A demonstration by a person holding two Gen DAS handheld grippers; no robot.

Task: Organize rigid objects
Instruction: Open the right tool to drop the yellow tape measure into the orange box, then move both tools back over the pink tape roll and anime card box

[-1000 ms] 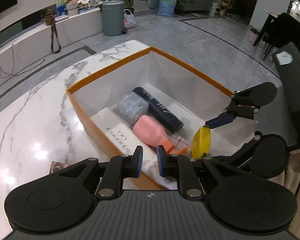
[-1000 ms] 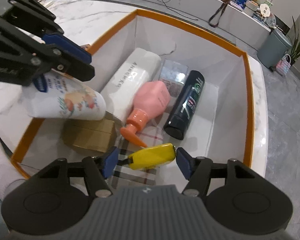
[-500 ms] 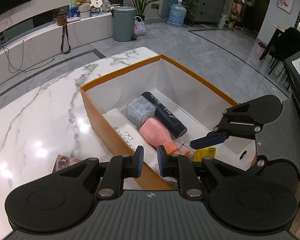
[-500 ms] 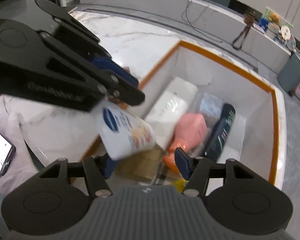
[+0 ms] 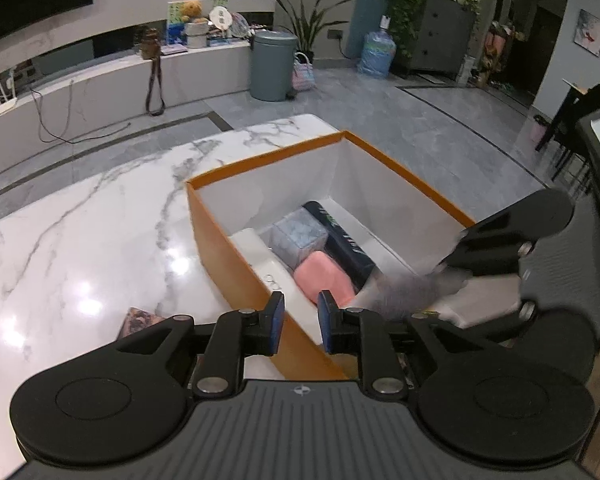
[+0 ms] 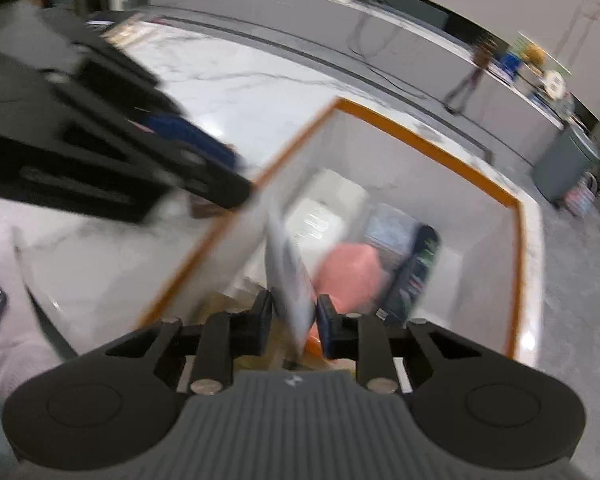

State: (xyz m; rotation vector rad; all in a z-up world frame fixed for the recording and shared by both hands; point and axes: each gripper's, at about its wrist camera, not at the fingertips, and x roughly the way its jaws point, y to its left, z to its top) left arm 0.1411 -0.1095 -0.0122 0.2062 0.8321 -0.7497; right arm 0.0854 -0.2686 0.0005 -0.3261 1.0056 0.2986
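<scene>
A white tube (image 6: 290, 280) passes between two hand-held grippers over an orange-rimmed box (image 5: 236, 276) that sits at the far corner of a marble table (image 5: 80, 240). The right gripper (image 6: 294, 314) has its fingers clamped on the tube's flat end, above the box's near edge. The left gripper (image 5: 300, 322) hangs over the box's left wall with its fingers nearly together and nothing visible between them; in the right camera's blurred view it looks to be at the tube's other end, though whether it touches the tube cannot be told. Inside the box lie a pink pump bottle (image 5: 324, 282), a dark bottle (image 5: 346, 244), a clear plastic case (image 5: 298, 236) and a long white carton (image 5: 268, 268) along the left wall, packed side by side so that floor space is left near the right wall. The tube appears bound for that space.
</scene>
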